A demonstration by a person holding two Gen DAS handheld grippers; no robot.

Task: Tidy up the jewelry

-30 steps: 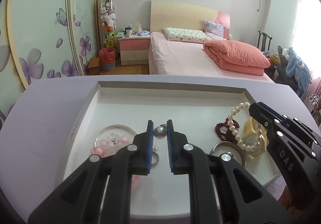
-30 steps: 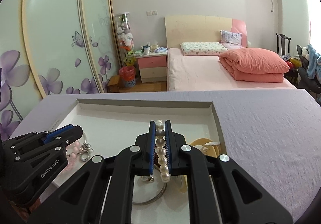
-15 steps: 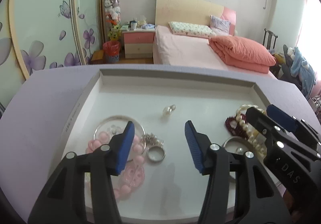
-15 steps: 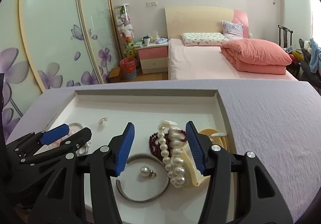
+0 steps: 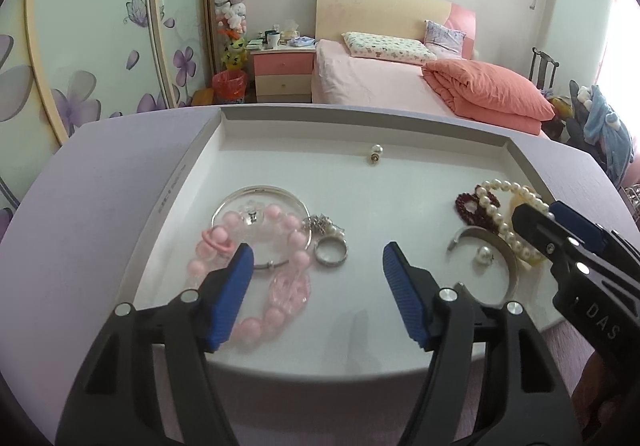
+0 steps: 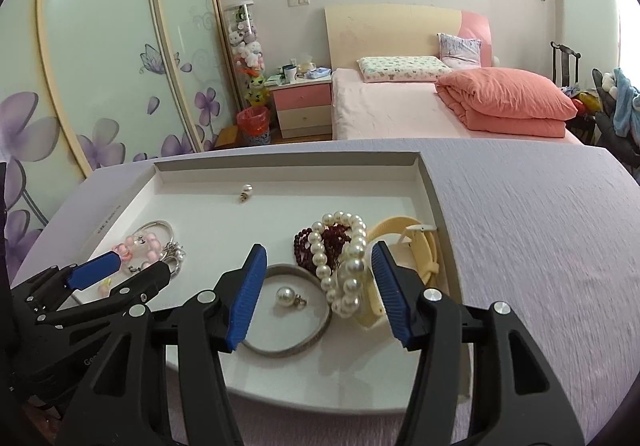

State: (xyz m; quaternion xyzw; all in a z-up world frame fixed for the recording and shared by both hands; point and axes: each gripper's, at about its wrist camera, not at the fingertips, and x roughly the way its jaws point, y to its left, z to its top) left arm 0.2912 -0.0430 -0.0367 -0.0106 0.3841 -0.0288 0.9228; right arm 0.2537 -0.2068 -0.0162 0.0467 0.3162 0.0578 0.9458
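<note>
- We have both tongs over the white tray (image 5: pixel 188 174). The left gripper (image 5: pixel 316 298) has just been opening and stands released, with nothing between its pads.
- Left of its left pad lies the pink bead bracelet (image 5: pixel 256 258), partly covered by that pad, with a silver bangle (image 5: pixel 260 194) over it. A silver ring (image 5: pixel 331 252) sits just ahead.
- Far ahead, near the tray's back wall, rests a small pearl earring (image 5: pixel 375 154); a second ago it was between those pads.
- The right gripper (image 6: pixel 318 286) is released too. The pearl bracelet (image 6: pixel 346 258) it clamped earlier now lies loose just inside its right pad, draped on dark red beads (image 6: pixel 316 242).
- A second pearl earring (image 6: pixel 286 296) sits inside a grey bangle (image 6: pixel 288 346) between the right pads.
- The cream bangle (image 6: pixel 420 246) is half hidden behind the right pad.
</note>
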